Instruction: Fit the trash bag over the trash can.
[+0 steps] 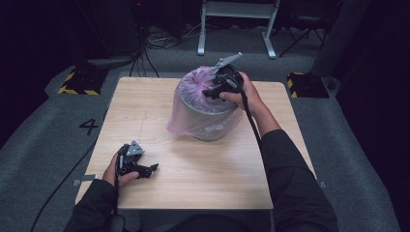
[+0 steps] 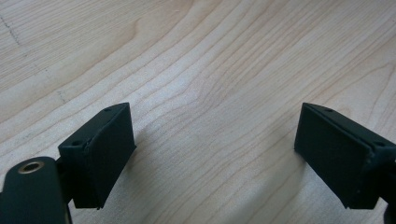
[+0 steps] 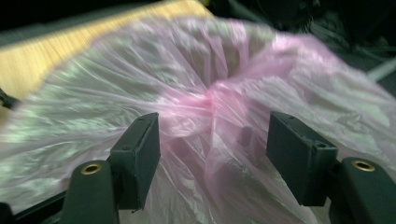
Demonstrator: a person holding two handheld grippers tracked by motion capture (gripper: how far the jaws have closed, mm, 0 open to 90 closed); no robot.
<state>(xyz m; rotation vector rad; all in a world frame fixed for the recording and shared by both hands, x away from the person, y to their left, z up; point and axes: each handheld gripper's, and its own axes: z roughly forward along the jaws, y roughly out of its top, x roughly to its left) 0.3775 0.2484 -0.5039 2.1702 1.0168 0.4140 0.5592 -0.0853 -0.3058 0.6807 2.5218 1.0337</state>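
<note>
A grey round bin (image 1: 209, 122) stands at the middle back of the wooden table (image 1: 145, 106), lined with a thin pink plastic bag (image 1: 192, 86) that is gathered into a bunch on top. My right gripper (image 1: 211, 92) hovers over the bin's top, open. In the right gripper view the bag's twisted bunch (image 3: 215, 99) lies between the jaws of the right gripper (image 3: 212, 154), and the pads stand clear of it. My left gripper (image 1: 152, 169) rests low at the table's front left, open. In the left gripper view, bare wood (image 2: 210, 70) lies between the parted jaws of the left gripper (image 2: 215, 154).
Yellow-and-black striped blocks (image 1: 80, 83) (image 1: 307, 85) sit on the grey floor beyond the table's two far corners. A white frame (image 1: 237, 19) and cables lie farther back. A "4" mark (image 1: 88, 125) is on the floor at the left.
</note>
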